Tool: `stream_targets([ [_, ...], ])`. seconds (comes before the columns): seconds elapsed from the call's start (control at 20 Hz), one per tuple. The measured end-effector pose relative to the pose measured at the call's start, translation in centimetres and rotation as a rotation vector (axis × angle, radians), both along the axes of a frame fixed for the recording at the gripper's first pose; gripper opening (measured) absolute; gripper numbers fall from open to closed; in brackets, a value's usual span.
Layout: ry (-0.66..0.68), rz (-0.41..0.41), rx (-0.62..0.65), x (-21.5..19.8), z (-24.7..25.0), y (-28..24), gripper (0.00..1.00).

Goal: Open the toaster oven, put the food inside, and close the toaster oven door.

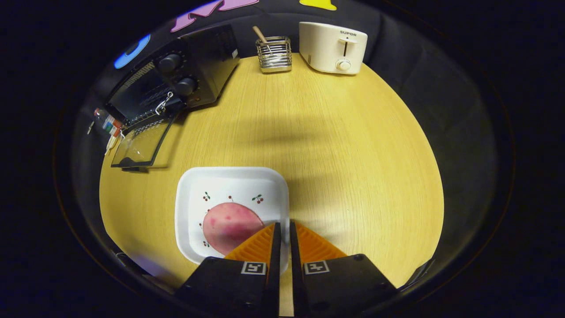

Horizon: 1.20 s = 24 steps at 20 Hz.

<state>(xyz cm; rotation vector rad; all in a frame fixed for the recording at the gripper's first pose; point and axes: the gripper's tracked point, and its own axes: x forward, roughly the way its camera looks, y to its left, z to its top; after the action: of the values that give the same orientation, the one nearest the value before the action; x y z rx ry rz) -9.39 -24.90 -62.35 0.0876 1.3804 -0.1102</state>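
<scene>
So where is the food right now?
In the gripper view, the pink food slice lies on the white plate, just ahead of the nearly closed, empty jaws, well short of the open toaster oven.

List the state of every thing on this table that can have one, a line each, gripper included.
Toaster oven: door open, folded down flat onto the table.
Plate: holds the food, just ahead of the fingers.
Food: a pink round slice, lying flat on the plate, untouched.
Gripper: fingers nearly together with a thin gap, holding nothing, over the plate's edge.
Toaster: lever up.
Wire holder: upright, a wooden stick in it.
</scene>
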Motion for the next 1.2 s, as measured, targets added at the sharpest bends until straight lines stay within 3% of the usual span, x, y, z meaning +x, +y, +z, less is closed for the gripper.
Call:
stream_targets([
  [0.25, 0.118, 0.011, 0.049, -0.2, 1.0, 0.2, 0.21],
  [0.3, 0.129, 0.020, 0.056, -0.1, -1.9, 0.0, 0.05],
  [0.65, 0.174, 0.004, 0.229, -0.1, -0.5, 0.1, 0.05],
  [0.85, 0.184, -0.098, 0.409, -0.4, -0.2, 0.4, 0.05],
  [1.05, 0.132, -0.332, 0.616, -1.3, 1.2, 1.7, 0.05],
  [1.2, 0.062, -0.468, 0.670, -1.9, 2.7, 1.7, 0.05],
])
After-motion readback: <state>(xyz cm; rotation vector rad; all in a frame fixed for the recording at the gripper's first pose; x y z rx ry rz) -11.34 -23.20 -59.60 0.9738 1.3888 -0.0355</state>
